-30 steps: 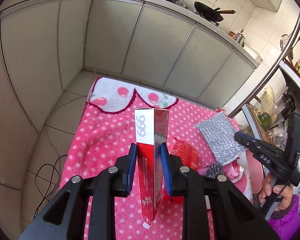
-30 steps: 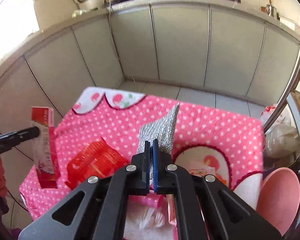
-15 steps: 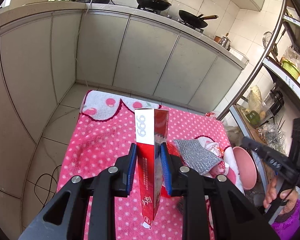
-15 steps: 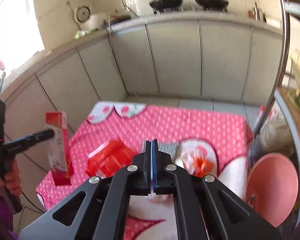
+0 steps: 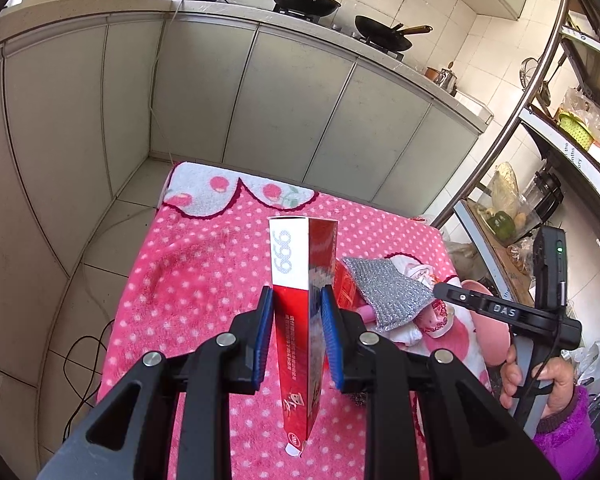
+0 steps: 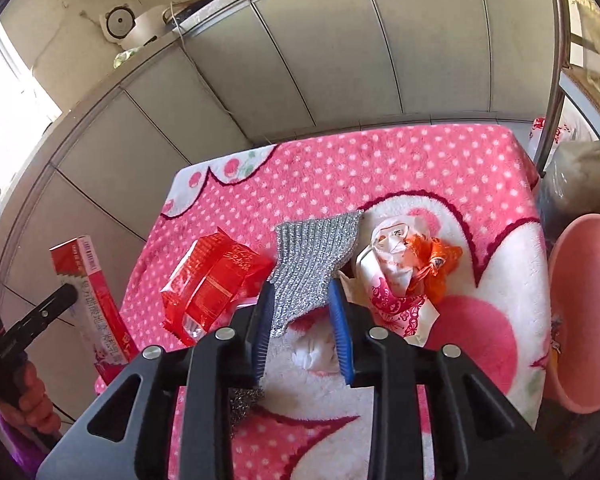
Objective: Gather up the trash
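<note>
My left gripper (image 5: 296, 312) is shut on a tall red and white carton (image 5: 300, 280), held upright above the pink dotted blanket (image 5: 204, 264). The same carton (image 6: 92, 300) shows at the left edge of the right wrist view. My right gripper (image 6: 300, 312) hangs low over the trash pile, its jaws opening. A silver mesh cloth (image 6: 312, 260) lies on the pile with its near corner between the blue pads, which stand clear of it. Beside it lie a red plastic wrapper (image 6: 216, 280) and crumpled white and orange wrappers (image 6: 404, 272).
A pink basin (image 6: 584, 312) sits off the table's right edge. A wad of steel wool (image 6: 244, 400) lies under my right gripper. Grey cabinets (image 5: 260, 100) run behind the table, a metal rack (image 5: 540, 80) stands to the right, and a cable (image 5: 84, 360) trails on the floor.
The right gripper carried the silver cloth down onto the pile, then its jaws parted and let go of it. The left gripper drifted a little with the carton still clamped.
</note>
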{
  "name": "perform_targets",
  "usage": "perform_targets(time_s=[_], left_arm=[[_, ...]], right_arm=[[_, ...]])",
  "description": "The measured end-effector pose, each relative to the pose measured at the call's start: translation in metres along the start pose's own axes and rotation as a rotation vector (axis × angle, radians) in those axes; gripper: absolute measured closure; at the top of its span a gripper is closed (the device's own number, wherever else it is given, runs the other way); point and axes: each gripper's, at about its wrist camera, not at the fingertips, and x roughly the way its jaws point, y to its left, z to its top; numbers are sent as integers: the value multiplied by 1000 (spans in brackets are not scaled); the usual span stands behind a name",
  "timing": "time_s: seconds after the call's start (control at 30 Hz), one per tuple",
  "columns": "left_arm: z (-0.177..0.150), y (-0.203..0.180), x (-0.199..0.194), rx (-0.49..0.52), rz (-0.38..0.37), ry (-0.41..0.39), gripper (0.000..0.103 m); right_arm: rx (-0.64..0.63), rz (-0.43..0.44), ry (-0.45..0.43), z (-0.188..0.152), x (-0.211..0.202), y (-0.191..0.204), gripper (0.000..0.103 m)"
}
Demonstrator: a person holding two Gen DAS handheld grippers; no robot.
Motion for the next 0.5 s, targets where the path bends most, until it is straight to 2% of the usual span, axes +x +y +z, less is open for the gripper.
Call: perform_targets(time_s=[0.1, 0.17, 0.2, 0.23, 0.5], left_arm=[[-2, 0, -2, 1, -11, -3, 80], [-2, 1, -3, 0, -17, -6, 80], [-3, 1, -4, 1, -19, -8, 80], [-4, 1, -5, 3, -18, -11, 80], [-8, -3, -24, 3, -17, -52, 80]], right_arm=[[-21, -42, 2, -2, 7, 5, 75], [-28, -56, -4, -4, 8, 7, 87], [-28, -57, -11, -4, 7, 7, 96], [-30, -61, -21, -5, 6, 8, 99], [-77, -57, -168, -9, -42, 23, 101]])
